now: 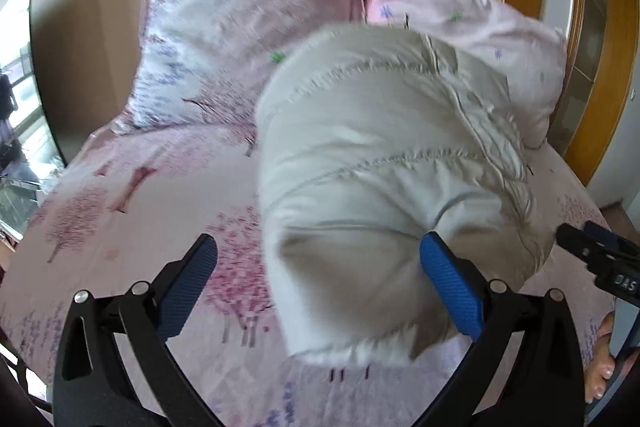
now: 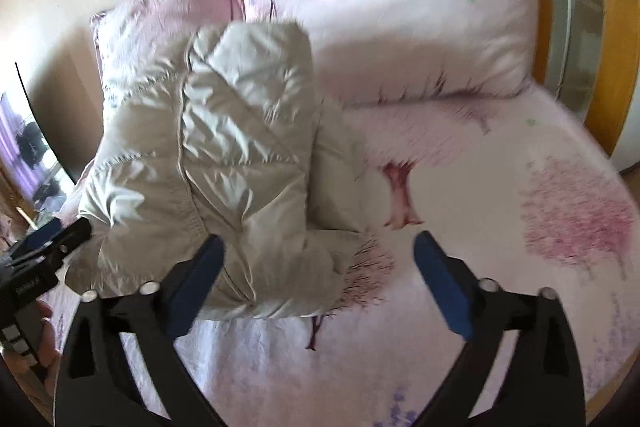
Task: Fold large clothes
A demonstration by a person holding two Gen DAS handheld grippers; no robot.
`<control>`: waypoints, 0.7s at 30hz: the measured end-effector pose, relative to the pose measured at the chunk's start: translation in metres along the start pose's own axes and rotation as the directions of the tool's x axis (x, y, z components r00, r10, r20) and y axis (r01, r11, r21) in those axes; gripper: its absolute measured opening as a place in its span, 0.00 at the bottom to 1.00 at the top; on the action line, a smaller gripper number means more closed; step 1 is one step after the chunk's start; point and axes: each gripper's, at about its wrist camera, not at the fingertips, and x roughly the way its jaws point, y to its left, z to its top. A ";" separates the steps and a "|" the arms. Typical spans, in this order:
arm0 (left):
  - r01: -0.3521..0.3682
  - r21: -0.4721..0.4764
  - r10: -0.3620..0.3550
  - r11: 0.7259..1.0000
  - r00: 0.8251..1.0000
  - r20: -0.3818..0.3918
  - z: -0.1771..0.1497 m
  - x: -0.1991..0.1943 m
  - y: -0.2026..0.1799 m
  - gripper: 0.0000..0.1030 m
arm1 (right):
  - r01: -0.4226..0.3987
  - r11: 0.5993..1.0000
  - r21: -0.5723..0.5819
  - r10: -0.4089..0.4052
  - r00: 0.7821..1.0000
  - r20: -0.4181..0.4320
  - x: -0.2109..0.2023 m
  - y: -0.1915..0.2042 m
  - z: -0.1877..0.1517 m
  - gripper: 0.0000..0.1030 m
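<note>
A folded beige quilted puffer jacket [image 1: 380, 163] lies in a thick bundle on the pink tree-print bed sheet [image 1: 132, 227]. My left gripper [image 1: 316, 247] is open, its jaws wide apart, with the jacket's near end between the blue pads and against the right one. In the right wrist view the jacket [image 2: 224, 163] lies left of centre. My right gripper [image 2: 316, 247] is open and empty; its left pad overlaps the jacket's near edge. The right gripper's tip also shows in the left wrist view [image 1: 592, 247], and the left gripper's tip shows in the right wrist view [image 2: 52, 239].
Two pink floral pillows [image 1: 240, 27] [image 2: 400, 7] lean at the head of the bed against a beige wall. A wooden door frame [image 1: 600, 67] stands at the right. A window [image 1: 16, 107] is at the left. The bed sheet [image 2: 520, 227] extends right of the jacket.
</note>
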 end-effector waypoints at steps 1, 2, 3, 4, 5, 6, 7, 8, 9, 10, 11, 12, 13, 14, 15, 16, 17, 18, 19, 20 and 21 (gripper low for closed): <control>-0.014 0.011 0.014 1.000 1.000 0.015 -0.003 -0.008 0.000 0.98 | 0.011 1.000 -0.006 -0.011 1.000 0.016 -0.005 0.001 -0.001 0.99; -0.026 0.020 0.025 0.999 0.999 0.021 -0.004 -0.013 -0.001 0.98 | 0.023 1.000 -0.015 -0.023 0.999 0.039 -0.012 0.004 -0.002 0.99; -0.039 0.032 0.038 0.999 0.999 0.028 -0.007 -0.018 -0.002 0.98 | 0.028 0.999 -0.021 -0.027 0.998 0.053 -0.017 0.005 -0.004 0.99; -0.049 0.042 0.047 0.998 0.998 0.030 -0.008 -0.022 -0.002 0.98 | 0.034 0.999 -0.026 -0.033 0.998 0.062 -0.019 0.007 -0.005 0.99; -0.053 0.051 0.052 0.997 0.998 0.029 -0.011 -0.025 -0.004 0.98 | 0.040 0.999 -0.030 -0.038 0.997 0.066 -0.022 0.009 -0.007 0.99; -0.055 0.055 0.054 0.997 0.998 0.028 -0.013 -0.028 -0.005 0.98 | 0.042 0.999 -0.031 -0.040 0.997 0.068 -0.023 0.009 -0.008 0.99; -0.057 0.054 0.056 0.997 0.998 0.028 -0.015 -0.031 -0.005 0.98 | 0.044 0.998 -0.032 -0.042 0.997 0.068 -0.025 0.011 -0.009 0.99; -0.055 0.048 0.053 0.997 0.998 0.027 -0.018 -0.034 -0.004 0.98 | 0.052 0.998 -0.035 -0.050 0.997 0.061 -0.027 0.013 -0.012 0.99; -0.056 0.041 0.055 0.998 0.998 0.026 -0.021 -0.037 -0.003 0.98 | 0.061 0.997 -0.038 -0.059 0.997 0.053 -0.028 0.016 -0.014 0.99; -0.065 0.036 0.064 0.997 0.998 0.024 -0.023 -0.038 -0.002 0.98 | 0.066 0.997 -0.041 -0.064 0.997 0.049 -0.030 0.019 -0.016 0.99; -0.084 0.029 0.083 0.996 0.996 0.021 -0.027 -0.041 -0.001 0.98 | 0.066 0.997 -0.045 -0.064 0.997 0.045 -0.030 0.021 -0.019 0.99; -0.095 0.030 0.095 0.995 0.995 0.020 -0.030 -0.042 -0.001 0.98 | 0.059 0.997 -0.048 -0.057 0.998 0.040 -0.031 0.023 -0.023 0.99; -0.105 0.032 0.105 0.994 0.994 0.017 -0.032 -0.043 0.000 0.98 | 0.054 0.997 -0.047 -0.052 0.998 0.037 -0.031 0.024 -0.026 0.99; -0.116 0.034 0.115 0.993 0.993 0.009 -0.036 -0.043 -0.001 0.98 | 0.051 0.998 -0.048 -0.049 0.998 0.032 -0.032 0.026 -0.030 0.99; -0.130 0.038 0.130 0.991 0.991 0.001 -0.039 -0.043 -0.001 0.98 | 0.052 0.997 -0.050 -0.050 0.998 0.028 -0.032 0.027 -0.035 0.99; -0.146 0.044 0.147 0.988 0.989 -0.005 -0.042 -0.043 -0.002 0.98 | 0.056 0.997 -0.055 -0.055 0.998 0.022 -0.031 0.029 -0.039 0.99; -0.158 0.054 0.159 0.986 0.987 -0.010 -0.046 -0.043 -0.003 0.98 | 0.062 0.996 -0.060 -0.061 0.998 0.016 -0.030 0.030 -0.042 0.99; -0.166 0.062 0.167 0.984 0.986 -0.013 -0.049 -0.043 -0.005 0.98 | 0.068 0.995 -0.069 -0.068 0.998 0.010 -0.029 0.032 -0.045 0.99; -0.168 0.065 0.170 0.984 0.985 -0.016 -0.051 -0.043 -0.005 0.98 | 0.075 0.994 -0.077 -0.075 0.997 0.006 -0.028 0.035 -0.049 0.99; -0.162 0.066 0.164 0.985 0.986 -0.023 -0.053 -0.043 -0.005 0.98 | 0.081 0.993 -0.084 -0.081 0.997 0.002 -0.027 0.036 -0.052 0.99; -0.156 0.064 0.158 0.986 0.987 -0.029 -0.054 -0.043 -0.005 0.98 | 0.079 0.993 -0.088 -0.080 0.997 -0.003 -0.027 0.037 -0.054 0.99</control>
